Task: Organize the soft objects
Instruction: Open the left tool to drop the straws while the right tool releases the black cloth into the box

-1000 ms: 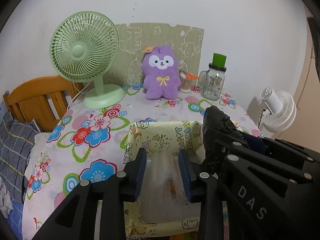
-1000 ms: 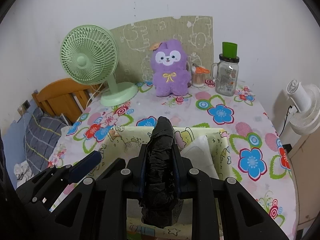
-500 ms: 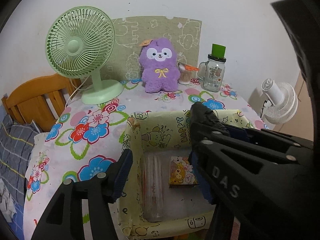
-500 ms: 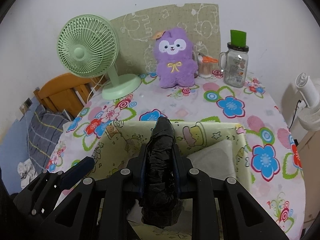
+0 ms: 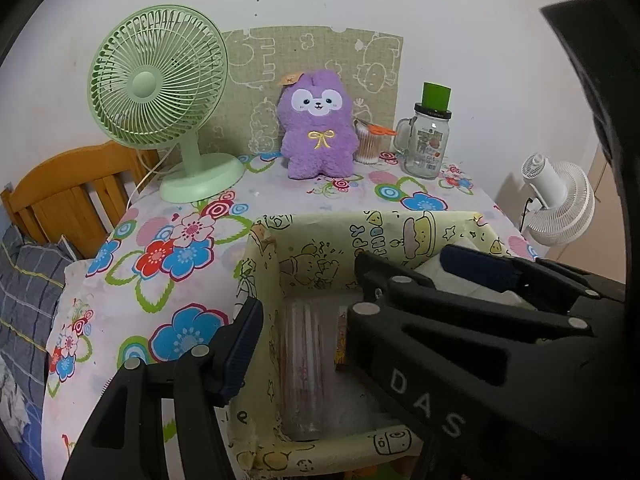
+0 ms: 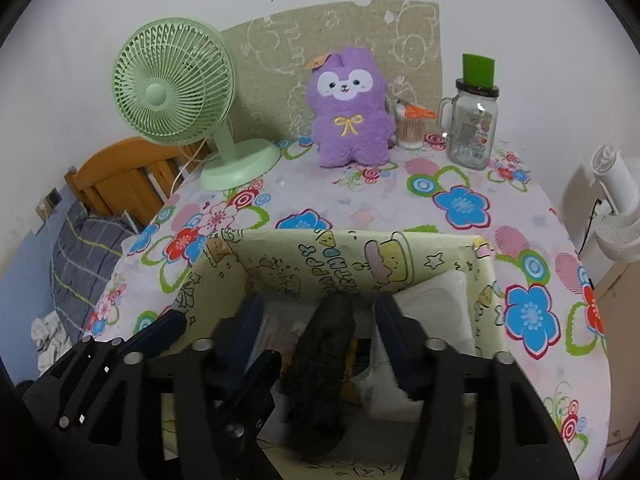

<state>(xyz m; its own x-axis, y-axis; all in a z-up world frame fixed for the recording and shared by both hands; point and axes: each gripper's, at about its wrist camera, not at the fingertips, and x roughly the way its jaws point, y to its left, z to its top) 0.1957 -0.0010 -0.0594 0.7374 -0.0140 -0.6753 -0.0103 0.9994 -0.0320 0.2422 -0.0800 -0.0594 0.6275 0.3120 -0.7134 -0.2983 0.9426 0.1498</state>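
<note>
Left gripper [image 5: 304,344]: jaws apart over the near left part of a yellow cartoon-print storage box [image 5: 320,240], nothing pressed between the pads; a clear ribbed plastic roll [image 5: 306,368] lies on the box floor below the gap. Right gripper [image 6: 320,320]: jaws opening, with a black plastic-wrapped bundle [image 6: 324,364] between them, blurred, and clear space between it and each pad. Same box holds a white soft pack [image 6: 440,300] against its right wall. Box stands on a table under a floral cloth [image 6: 460,204]. Far edge of table, left to right: green desk fan [image 6: 176,92], purple plush toy [image 6: 348,108], small tub of cotton swabs [image 6: 410,128] just beside the plush, glass mug jar with green lid [image 6: 472,120]. Beyond table: wooden bed frame [image 5: 68,196] at left, white fan [image 5: 560,200] at right.
</note>
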